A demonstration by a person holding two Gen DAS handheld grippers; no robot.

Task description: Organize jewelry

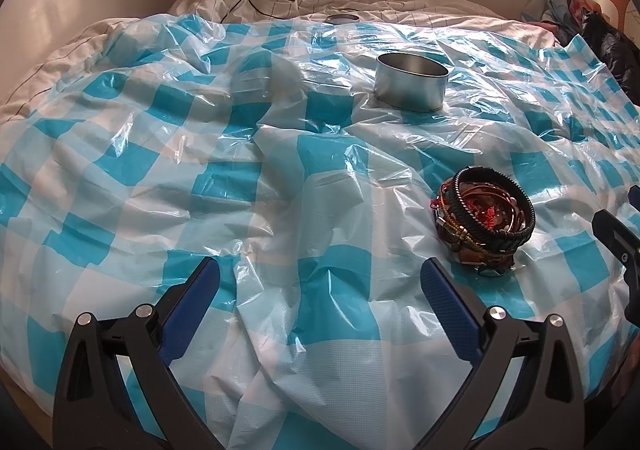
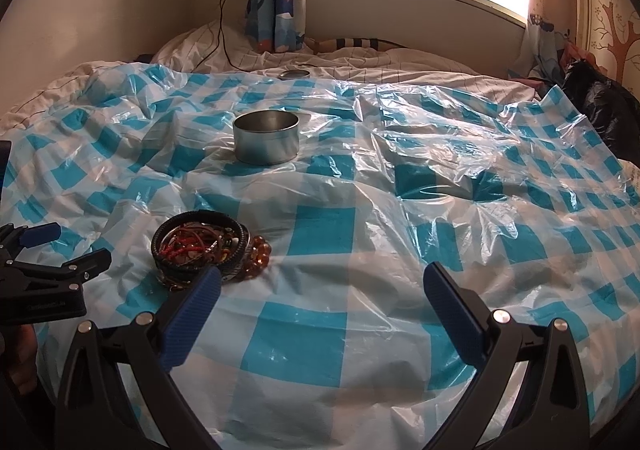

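1. Left gripper (image 1: 320, 282): jaws spread wide, nothing between them, hovering over the checked sheet (image 1: 224, 178). Blue ribbed pads (image 1: 450, 300) on black plastic arms with silver bolts.
2. Right gripper (image 2: 322, 288): also spread wide, released, holding nothing. Same blue textured pads (image 2: 192, 318).
3. Bracelet pile (image 1: 482, 222): lies on the sheet just beyond and to the right of the left gripper's right finger, not touching it. In the right wrist view the pile (image 2: 202, 246) sits at the tip of the right gripper's left finger, partly hidden behind it; contact cannot be told.
4. The pile lies between the two grippers; the left gripper shows at the left edge of the right wrist view (image 2: 44, 262).
5. Pile make-up: black braided leather bands stacked in a ring, red cord, thin coppery wire loops, metal clasps, and a string of round amber beads (image 2: 258, 254) on its right side.
6. Metal tin (image 1: 411, 84): round, open-topped, dull silver, smooth wall, upright, farther away than the pile and well apart from it.
7. Tin lid (image 2: 295, 74): flat round metal piece at the far edge of the sheet.
8. Sheet: thin glossy plastic, blue-and-white check, heavily crinkled, spread over a white striped quilt (image 2: 400, 66).
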